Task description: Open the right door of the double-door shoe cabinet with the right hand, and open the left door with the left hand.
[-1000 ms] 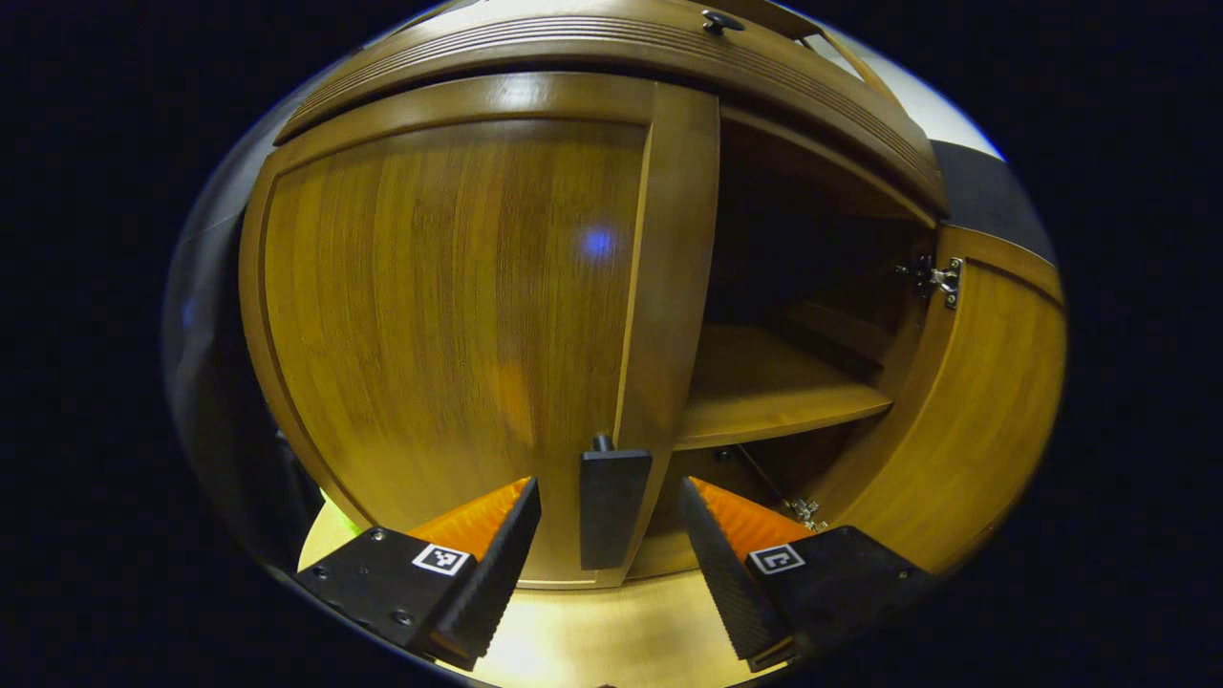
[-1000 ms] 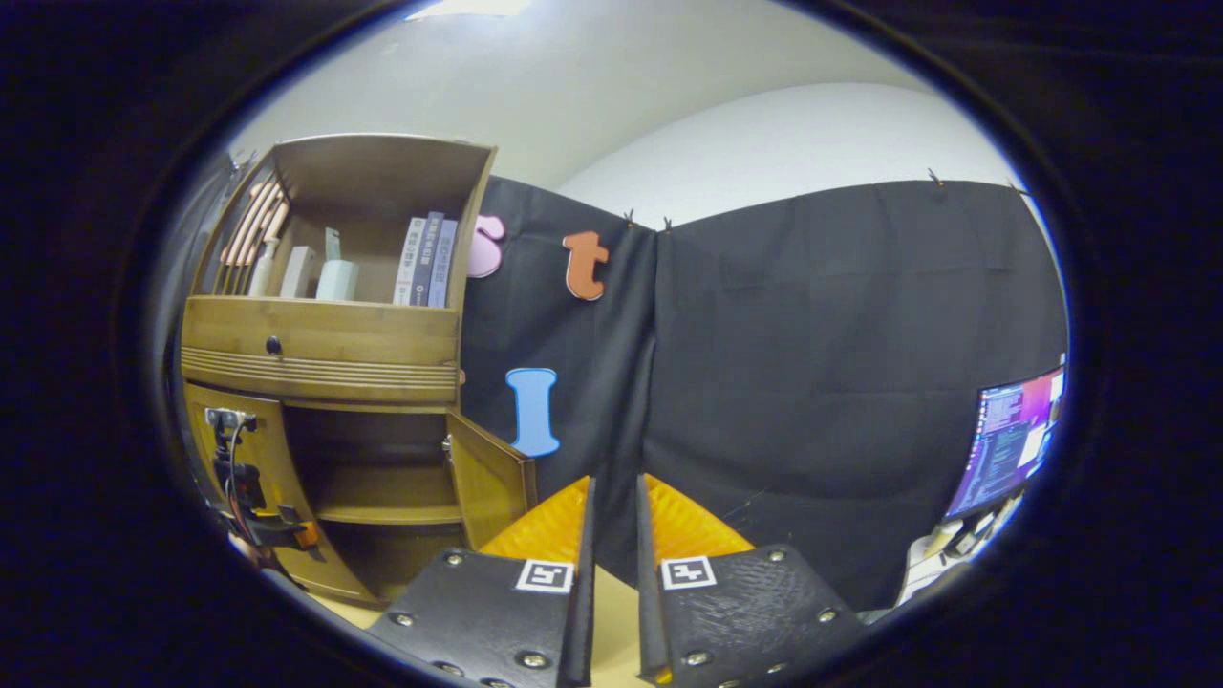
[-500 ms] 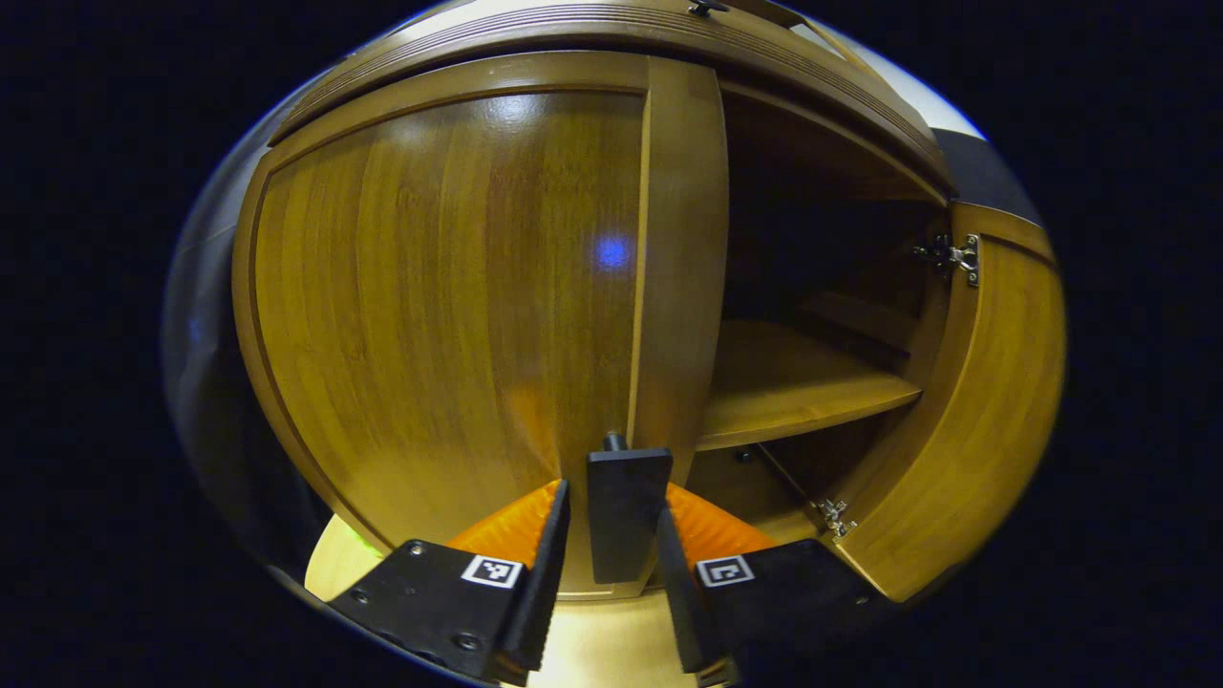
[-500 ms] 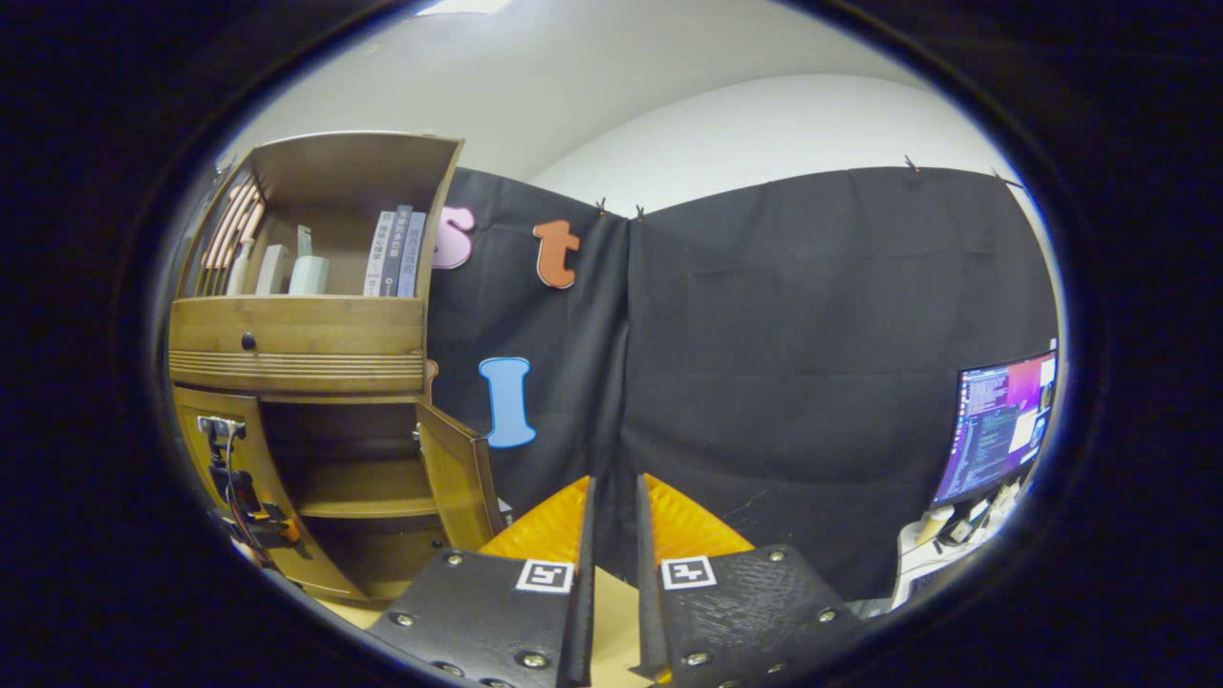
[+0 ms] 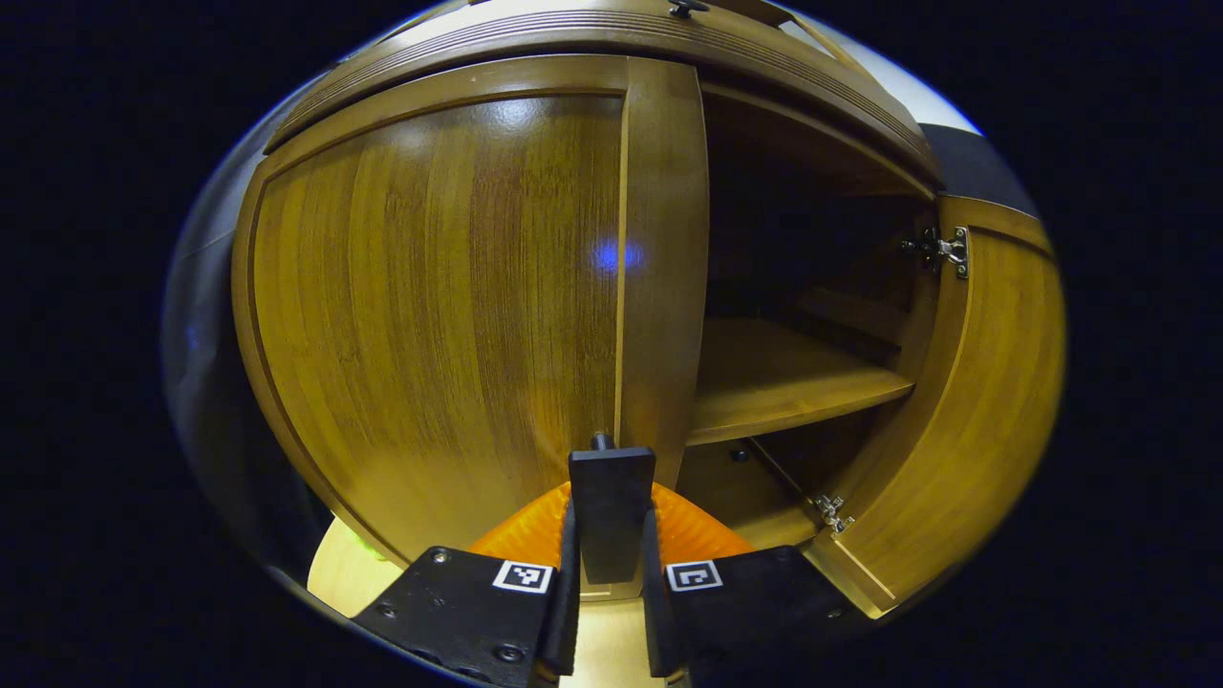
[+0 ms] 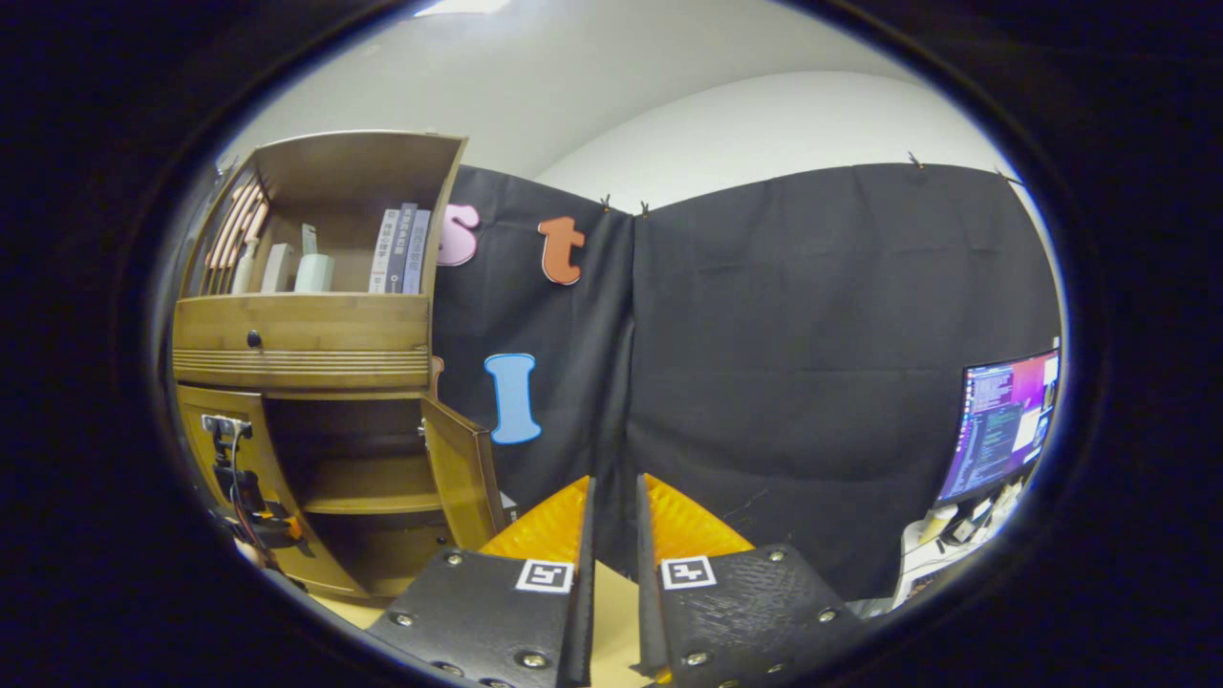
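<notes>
Up close in the left gripper view, the left gripper (image 5: 609, 583) has both fingers clamped on the dark handle (image 5: 611, 511) of the left door (image 5: 430, 287); that handle sits at the door's right edge, low down; the left door itself looks pretty much closed, flush with the frame; right next to it the right door (image 5: 965, 420) is swung wide open, hinges (image 5: 941, 250) showing on its inner side; behind it you can see the shelf (image 5: 783, 377) inside the cabinet, dark above and below it; a strip of light bench (image 5: 349, 573) shows under the cabinet.

In the right gripper view, the right gripper (image 6: 611, 573) is nearly closed with just a thin gap between the fingers and nothing in it; it's well away from the shoe cabinet (image 6: 306, 363), which is off at the left; from there the right door (image 6: 465, 473) stands open, and the left gripper (image 6: 250, 506) is at the left door; up top the cabinet has an open shelf with some books (image 6: 399, 250); farther back is the black cloth wall, and a monitor (image 6: 998, 425) is lit up at the far right.
</notes>
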Available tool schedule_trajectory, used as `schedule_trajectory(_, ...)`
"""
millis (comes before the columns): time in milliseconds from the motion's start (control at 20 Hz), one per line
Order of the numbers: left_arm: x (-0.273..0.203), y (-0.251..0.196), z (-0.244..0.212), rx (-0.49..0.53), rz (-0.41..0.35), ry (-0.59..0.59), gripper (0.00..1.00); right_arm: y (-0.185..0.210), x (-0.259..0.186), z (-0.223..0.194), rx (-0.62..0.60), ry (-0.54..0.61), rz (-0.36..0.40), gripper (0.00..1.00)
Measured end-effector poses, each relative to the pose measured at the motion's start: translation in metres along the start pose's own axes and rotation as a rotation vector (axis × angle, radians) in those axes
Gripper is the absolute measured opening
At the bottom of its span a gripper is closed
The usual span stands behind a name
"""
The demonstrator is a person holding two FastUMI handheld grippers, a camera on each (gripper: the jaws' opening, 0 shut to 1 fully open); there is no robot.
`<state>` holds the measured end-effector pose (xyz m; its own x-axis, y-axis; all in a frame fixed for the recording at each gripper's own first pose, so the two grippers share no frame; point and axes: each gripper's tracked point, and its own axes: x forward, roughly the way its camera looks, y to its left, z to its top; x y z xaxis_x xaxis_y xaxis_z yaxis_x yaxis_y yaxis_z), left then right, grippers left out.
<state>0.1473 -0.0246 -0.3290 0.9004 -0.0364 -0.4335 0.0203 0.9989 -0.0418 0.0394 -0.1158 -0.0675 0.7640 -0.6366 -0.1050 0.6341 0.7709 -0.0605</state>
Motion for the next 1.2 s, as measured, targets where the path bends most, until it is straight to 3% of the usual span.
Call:
schedule_trajectory(350,0.002,0.0,0.001,0.006,-0.014,-0.001,0.31,0.016,0.003,-0.001,0.007,0.006,0.064,0.19)
schedule_trajectory(400,0.002,-0.001,0.001,0.007,-0.015,-0.002,0.27,0.02,0.004,-0.001,0.006,0.007,0.076,0.19)
schedule_trajectory(1200,0.006,0.001,0.005,-0.063,0.012,-0.027,0.29,0.074,-0.002,0.001,-0.022,0.014,0.279,0.19)
